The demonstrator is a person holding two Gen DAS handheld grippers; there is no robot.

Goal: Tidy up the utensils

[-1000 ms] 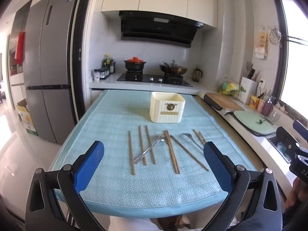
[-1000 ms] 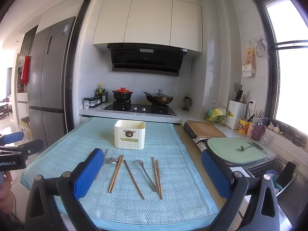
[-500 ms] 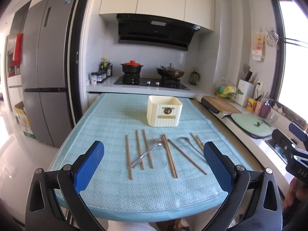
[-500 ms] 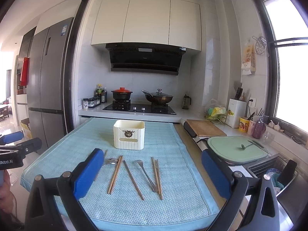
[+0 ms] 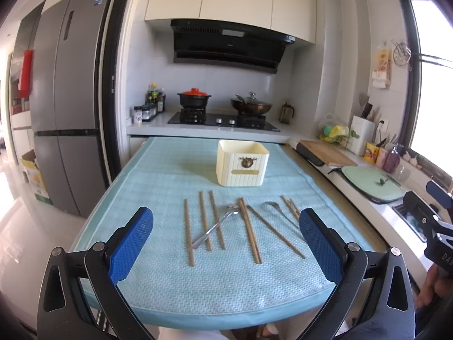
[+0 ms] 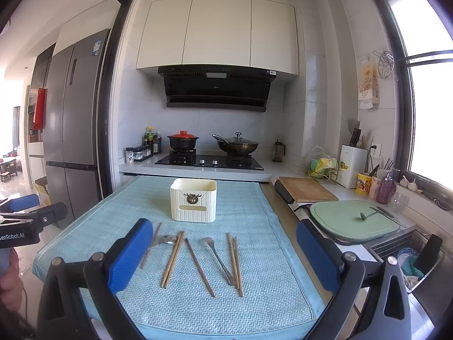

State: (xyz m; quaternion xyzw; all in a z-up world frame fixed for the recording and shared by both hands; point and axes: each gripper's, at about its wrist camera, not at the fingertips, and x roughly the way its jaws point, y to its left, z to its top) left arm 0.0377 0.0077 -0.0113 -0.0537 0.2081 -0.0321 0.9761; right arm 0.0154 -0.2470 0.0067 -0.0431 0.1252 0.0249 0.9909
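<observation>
Several wooden chopsticks (image 5: 249, 231) and two metal spoons lie in a row on the light blue mat (image 5: 158, 187). One spoon (image 5: 216, 228) crosses the left chopsticks; the other (image 5: 279, 212) lies to the right. A cream utensil box (image 5: 242, 167) stands behind them, also in the right wrist view (image 6: 194, 204). My left gripper (image 5: 226, 240) is open and empty, above the mat's near edge. My right gripper (image 6: 223, 257) is open and empty, over the right chopsticks (image 6: 235, 263) and spoon (image 6: 219, 256).
A counter runs along the right with a wooden board (image 6: 307, 188), a green cutting board (image 6: 354, 221) and a sink (image 6: 407, 255). A stove with two pots (image 6: 209, 144) stands behind the table. A fridge (image 5: 68, 113) stands at the left.
Both grippers have drifted slightly; the view of the table has shifted a little down and closer. Nothing on the mat has moved.
</observation>
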